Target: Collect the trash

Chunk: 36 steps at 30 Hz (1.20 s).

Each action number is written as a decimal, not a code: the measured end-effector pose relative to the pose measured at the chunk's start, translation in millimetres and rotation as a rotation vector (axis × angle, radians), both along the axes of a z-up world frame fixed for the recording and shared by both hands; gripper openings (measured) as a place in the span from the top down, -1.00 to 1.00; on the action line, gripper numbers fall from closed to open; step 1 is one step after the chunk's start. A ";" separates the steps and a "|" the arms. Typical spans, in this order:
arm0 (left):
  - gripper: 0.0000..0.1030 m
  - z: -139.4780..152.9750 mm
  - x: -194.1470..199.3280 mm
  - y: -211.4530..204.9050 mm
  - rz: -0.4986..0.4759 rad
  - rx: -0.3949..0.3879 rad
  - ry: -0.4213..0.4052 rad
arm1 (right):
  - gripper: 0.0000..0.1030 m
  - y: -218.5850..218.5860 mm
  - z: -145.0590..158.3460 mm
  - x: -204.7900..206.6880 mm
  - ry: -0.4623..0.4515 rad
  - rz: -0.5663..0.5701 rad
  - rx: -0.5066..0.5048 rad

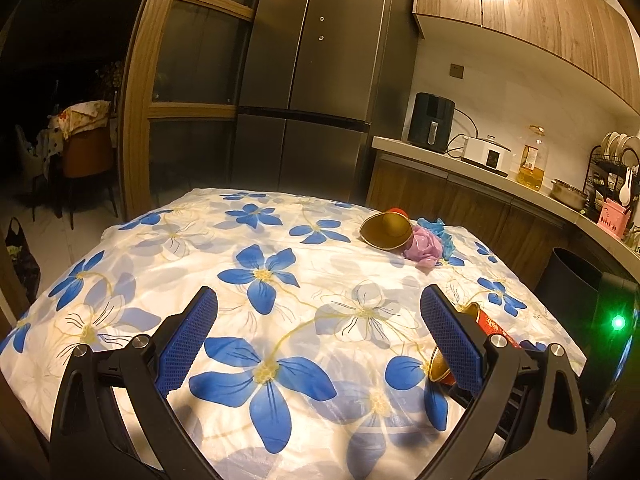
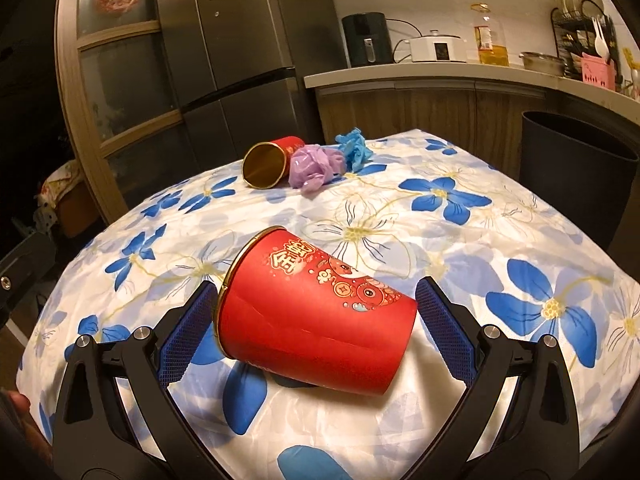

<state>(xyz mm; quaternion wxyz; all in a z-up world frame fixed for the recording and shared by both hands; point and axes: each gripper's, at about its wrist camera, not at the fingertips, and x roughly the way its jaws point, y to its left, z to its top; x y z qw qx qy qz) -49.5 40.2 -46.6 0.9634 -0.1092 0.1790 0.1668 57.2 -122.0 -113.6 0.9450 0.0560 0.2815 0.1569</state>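
Note:
A red paper cup (image 2: pixel 316 312) with gold print lies on its side on the floral tablecloth (image 2: pixel 460 240), between the fingers of my right gripper (image 2: pixel 316 292), which is open around it. In the left wrist view that cup (image 1: pixel 494 326) shows partly behind one finger. My left gripper (image 1: pixel 320 300) hovers open over the cloth (image 1: pixel 280 264), holding nothing. Further back lie a second red cup (image 2: pixel 266 164) (image 1: pixel 386 230), a crumpled purple bag (image 2: pixel 316 168) (image 1: pixel 424 250) and a blue glove (image 2: pixel 354 148) (image 1: pixel 440 228).
A dark bin (image 2: pixel 576 168) (image 1: pixel 568 276) stands off the table's right side. Behind it runs a kitchen counter (image 2: pixel 440 74) with appliances, an oil bottle (image 2: pixel 490 40) and a dish rack. A tall fridge (image 1: pixel 312 80) stands behind the table.

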 end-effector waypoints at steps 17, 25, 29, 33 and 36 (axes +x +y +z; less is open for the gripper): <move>-0.88 1.0 34.1 -8.7 -0.047 0.011 0.017 | -0.87 -23.4 3.7 3.4 -0.023 -0.011 0.032; -0.88 14.8 84.4 -19.9 -0.084 0.013 -0.014 | -0.87 -56.6 16.3 11.8 -0.064 -0.070 0.061; -0.88 16.4 122.7 -27.8 -0.108 0.021 -0.018 | -0.86 -69.8 23.6 17.2 -0.090 -0.090 0.069; -0.81 14.0 159.7 -32.2 -0.135 0.006 -0.007 | -0.86 -84.2 29.5 24.2 -0.111 -0.111 0.078; -0.77 7.2 184.8 -33.6 -0.154 -0.025 0.014 | -0.86 -94.8 32.2 31.6 -0.118 -0.127 0.091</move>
